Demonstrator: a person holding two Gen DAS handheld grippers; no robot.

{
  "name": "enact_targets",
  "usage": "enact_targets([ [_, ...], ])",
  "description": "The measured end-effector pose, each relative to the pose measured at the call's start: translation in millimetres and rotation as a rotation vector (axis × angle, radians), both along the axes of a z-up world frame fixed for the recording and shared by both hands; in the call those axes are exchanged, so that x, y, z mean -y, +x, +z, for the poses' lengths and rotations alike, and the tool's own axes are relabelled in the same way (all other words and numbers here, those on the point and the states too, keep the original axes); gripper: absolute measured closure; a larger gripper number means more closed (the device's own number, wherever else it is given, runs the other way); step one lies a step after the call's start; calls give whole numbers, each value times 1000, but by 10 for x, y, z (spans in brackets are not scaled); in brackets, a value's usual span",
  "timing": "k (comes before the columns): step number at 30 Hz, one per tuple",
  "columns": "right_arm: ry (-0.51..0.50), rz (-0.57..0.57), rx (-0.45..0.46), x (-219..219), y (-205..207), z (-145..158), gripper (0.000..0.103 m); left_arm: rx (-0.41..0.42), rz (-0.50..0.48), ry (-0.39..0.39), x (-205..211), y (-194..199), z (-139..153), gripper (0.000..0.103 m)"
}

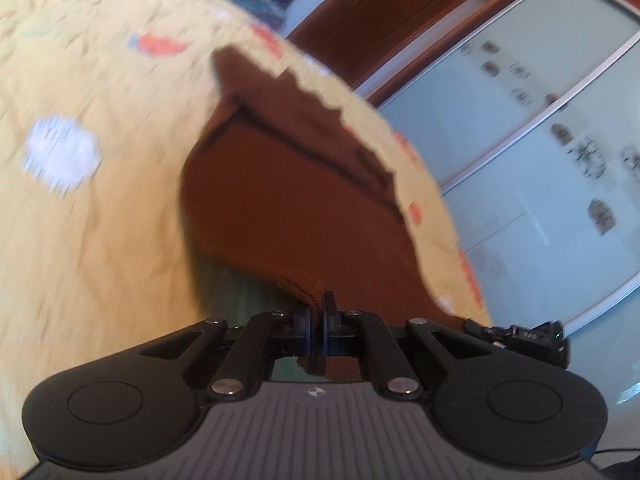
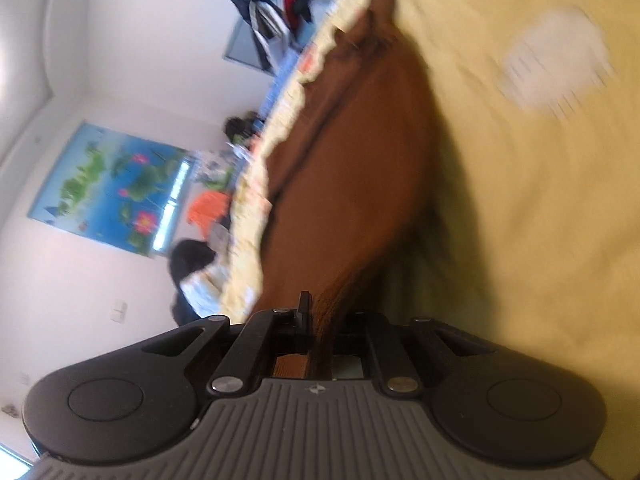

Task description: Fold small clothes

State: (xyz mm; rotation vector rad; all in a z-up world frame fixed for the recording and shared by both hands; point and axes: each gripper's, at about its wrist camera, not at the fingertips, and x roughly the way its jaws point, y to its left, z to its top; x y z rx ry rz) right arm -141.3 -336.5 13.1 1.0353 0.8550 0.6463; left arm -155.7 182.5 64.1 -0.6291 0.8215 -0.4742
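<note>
Left gripper (image 1: 316,326): jaws were pinched together on an edge of the brown garment (image 1: 288,208).
Right gripper (image 2: 320,330): jaws were nearly closed, clamping another edge of the brown garment (image 2: 352,152).
Garment: stretched forward from both grippers, over the yellow patterned bedspread (image 1: 92,216).
Left wrist view only: a wardrobe with frosted sliding doors (image 1: 532,152) on the right.
Right wrist view only: a flower poster (image 2: 108,184) on a white wall; a clothes pile (image 2: 276,4) beyond the bedspread (image 2: 540,220).
Containers: none could be made out in the blur.
</note>
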Motion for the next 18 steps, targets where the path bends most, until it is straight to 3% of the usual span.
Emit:
enact_targets([
  [5,29,-32,106,56,618,364,89,119,36,-13,-4,681,400,98],
  [10,18,-87,145,165,1536,450,89,151,127,-20,21,1670,471,98],
  [18,-51,-176,119,149,3000,240,88,166,225,165,325,3138,477,97],
])
